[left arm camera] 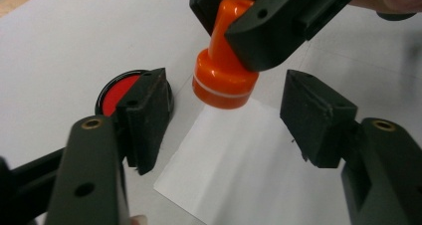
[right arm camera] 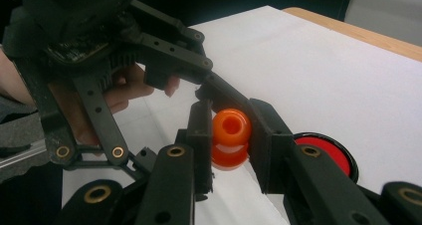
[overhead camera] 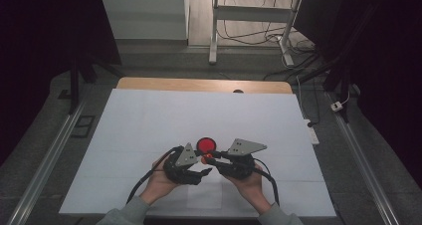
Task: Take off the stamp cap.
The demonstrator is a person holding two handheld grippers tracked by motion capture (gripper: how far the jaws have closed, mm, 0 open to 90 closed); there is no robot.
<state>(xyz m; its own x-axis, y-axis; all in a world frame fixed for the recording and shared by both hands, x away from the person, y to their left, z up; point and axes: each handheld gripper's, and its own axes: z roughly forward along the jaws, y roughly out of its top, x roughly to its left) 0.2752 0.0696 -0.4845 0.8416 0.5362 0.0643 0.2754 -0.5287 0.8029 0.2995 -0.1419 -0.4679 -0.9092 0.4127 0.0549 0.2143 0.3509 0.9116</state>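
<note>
A wooden counter (overhead camera: 149,83) lies under a big white sheet (overhead camera: 149,135) that covers nearly all of its top, leaving a strip of wood bare at the far edge. On the near part of the sheet, in front of the person, rests a smaller white slip of paper (left arm camera: 239,160).

Both hands come in from the near edge and meet over the middle of the sheet. The right tongs (right arm camera: 230,135) are clamped on the neck of an orange stamp (left arm camera: 222,70), with the stamp's broad foot turned down and hanging above the far end of the slip, not touching it. The left tongs (left arm camera: 224,120) stand apart, one pad on either side of the stamp's foot, neither touching it.

Just beyond the two tongs sits a round red ink pad (overhead camera: 206,145) in a black rim, flat on the sheet and close beside the stamp.
</note>
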